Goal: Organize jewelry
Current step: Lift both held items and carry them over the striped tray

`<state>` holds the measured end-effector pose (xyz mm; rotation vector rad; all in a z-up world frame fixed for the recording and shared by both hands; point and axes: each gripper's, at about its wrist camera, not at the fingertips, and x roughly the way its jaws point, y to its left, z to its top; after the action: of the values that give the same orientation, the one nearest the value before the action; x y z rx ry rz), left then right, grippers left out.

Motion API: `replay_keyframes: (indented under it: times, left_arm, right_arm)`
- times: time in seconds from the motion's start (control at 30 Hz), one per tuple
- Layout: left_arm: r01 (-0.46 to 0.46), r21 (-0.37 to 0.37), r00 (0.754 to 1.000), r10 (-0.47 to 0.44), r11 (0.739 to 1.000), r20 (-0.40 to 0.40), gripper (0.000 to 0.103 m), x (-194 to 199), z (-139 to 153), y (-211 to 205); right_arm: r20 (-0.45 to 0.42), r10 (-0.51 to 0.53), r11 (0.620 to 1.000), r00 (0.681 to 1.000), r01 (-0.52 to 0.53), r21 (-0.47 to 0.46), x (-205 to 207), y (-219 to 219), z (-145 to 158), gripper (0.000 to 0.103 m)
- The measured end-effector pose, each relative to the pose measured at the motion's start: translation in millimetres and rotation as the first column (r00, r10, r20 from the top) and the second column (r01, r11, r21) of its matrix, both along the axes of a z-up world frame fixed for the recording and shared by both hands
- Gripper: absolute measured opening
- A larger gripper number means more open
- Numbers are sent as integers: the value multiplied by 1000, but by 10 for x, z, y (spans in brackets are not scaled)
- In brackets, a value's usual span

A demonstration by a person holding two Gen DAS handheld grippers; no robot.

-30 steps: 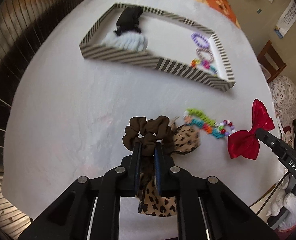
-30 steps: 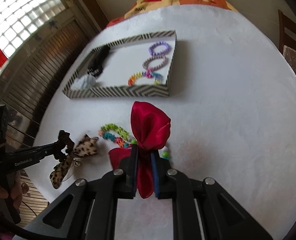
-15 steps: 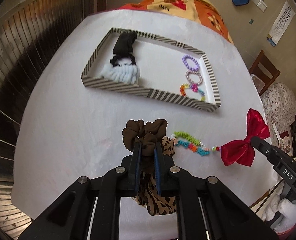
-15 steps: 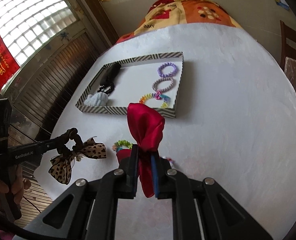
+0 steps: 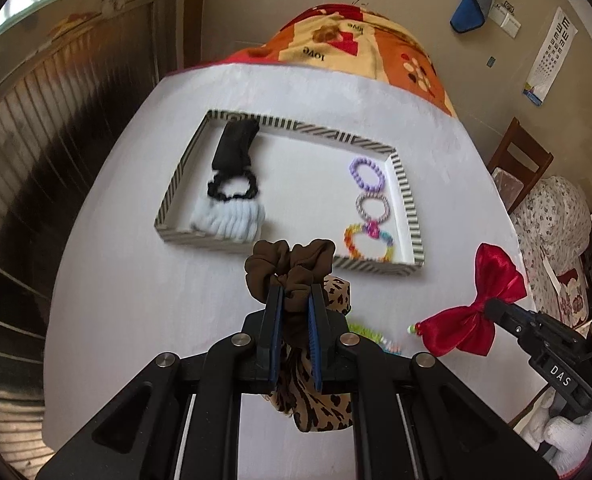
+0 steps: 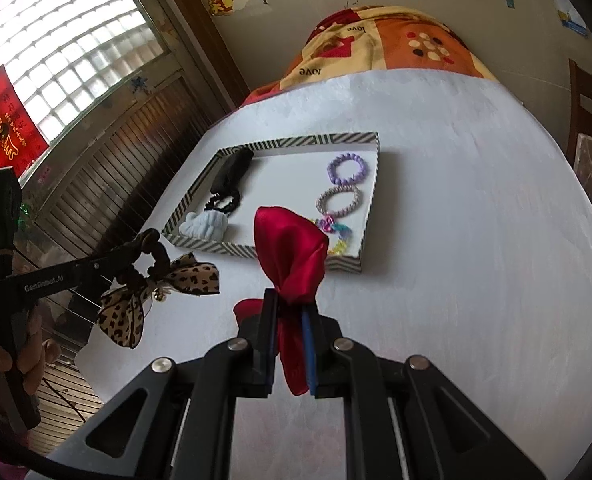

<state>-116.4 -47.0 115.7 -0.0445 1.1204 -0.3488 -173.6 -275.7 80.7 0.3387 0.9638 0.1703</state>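
Lifted nearer striped tray (image 5: 410,204): left gripper (image 5: 294,300) clamped on brown scrunchie (image 5: 288,264), right gripper (image 6: 290,312) clamped on red bow (image 6: 292,248).

left gripper (image 5: 294,300): clamped, raised | right gripper (image 6: 290,312): clamped, raised | 2 apart

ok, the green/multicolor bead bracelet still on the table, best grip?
Grip the bead bracelet across its strand, coming from above with tongs straddling it. It lies flat and stretched out on the table, so only a top-down pinch gets under nothing and closes cleanly, I think.
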Motion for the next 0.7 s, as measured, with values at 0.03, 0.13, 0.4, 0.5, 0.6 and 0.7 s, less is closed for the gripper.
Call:
replay_keyframes:
  times: [0.03, 0.13, 0.4, 0.5, 0.6, 0.7]
  left_arm:
    - [1, -2, 1000, -1, 1000, 4, 2, 19, 16, -5]
    - [7, -6, 1000, -6, 1000, 17, 2, 81, 67, -41]
    - [22, -9, 1000, -22, 1000, -10, 2, 117, -5, -92]
    - [29, -4, 999, -30, 1000, -13, 2, 93, -23, -101]
    - [25, -4, 1000, -25, 1000, -19, 2, 91, -33, -79]
    - [23, -5, 999, -23, 1000, -28, 2, 92, -60, -66]
  right_arm:
    - [0, -1, 1000, 1000, 1, 7, 35, -17, 13, 12]
    - [-1, -3, 1000, 1000, 3, 9, 87, -44, 36, 12]
    - [-89, 26, 998, 996, -21, 63, 155, -14, -225, 12]
    - [-163, 59, 996, 985, -47, 79, 33, 5, -463, 11]
    - [-238, 46, 999, 970, -38, 36, -150, -59, -711, 11]
    - [-266, -13, 999, 964, 21, 28, -265, -217, -841, 11]
